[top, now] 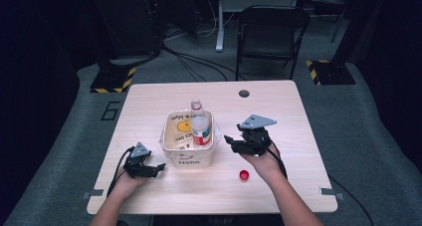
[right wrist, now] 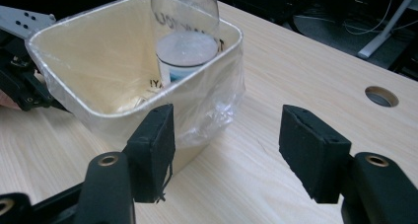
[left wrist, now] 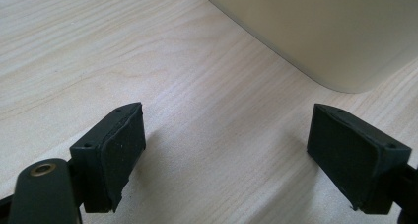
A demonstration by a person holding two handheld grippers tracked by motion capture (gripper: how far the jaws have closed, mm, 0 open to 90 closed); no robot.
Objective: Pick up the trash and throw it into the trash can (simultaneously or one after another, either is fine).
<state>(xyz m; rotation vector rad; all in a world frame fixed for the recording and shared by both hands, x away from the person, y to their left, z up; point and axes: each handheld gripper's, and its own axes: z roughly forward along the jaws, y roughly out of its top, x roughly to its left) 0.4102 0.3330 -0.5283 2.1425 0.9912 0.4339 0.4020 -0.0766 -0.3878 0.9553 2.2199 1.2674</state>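
A cream bin (top: 189, 156) lined with clear plastic stands mid-table. Inside it leans a clear, uncapped bottle (top: 199, 124) with a red and white label. A red cap (top: 244, 174) lies on the table in front of the bin, to its right. My left gripper (top: 158, 169) rests low just left of the bin, open, with bare wood between its jaws (left wrist: 226, 130); the bin's corner (left wrist: 320, 31) is just beyond. My right gripper (top: 230, 142) hovers right of the bin, pointing at it, open with nothing between its jaws (right wrist: 226, 135). Ahead of it are the bin (right wrist: 98, 51) and bottle (right wrist: 185, 31).
The wooden table (top: 149, 101) has a round cable hole (top: 244, 93) near its far edge. A black chair (top: 271, 32) stands behind the table, with cables on the floor and striped stand bases at both far corners. The left gripper (right wrist: 19, 81) shows beyond the bin.
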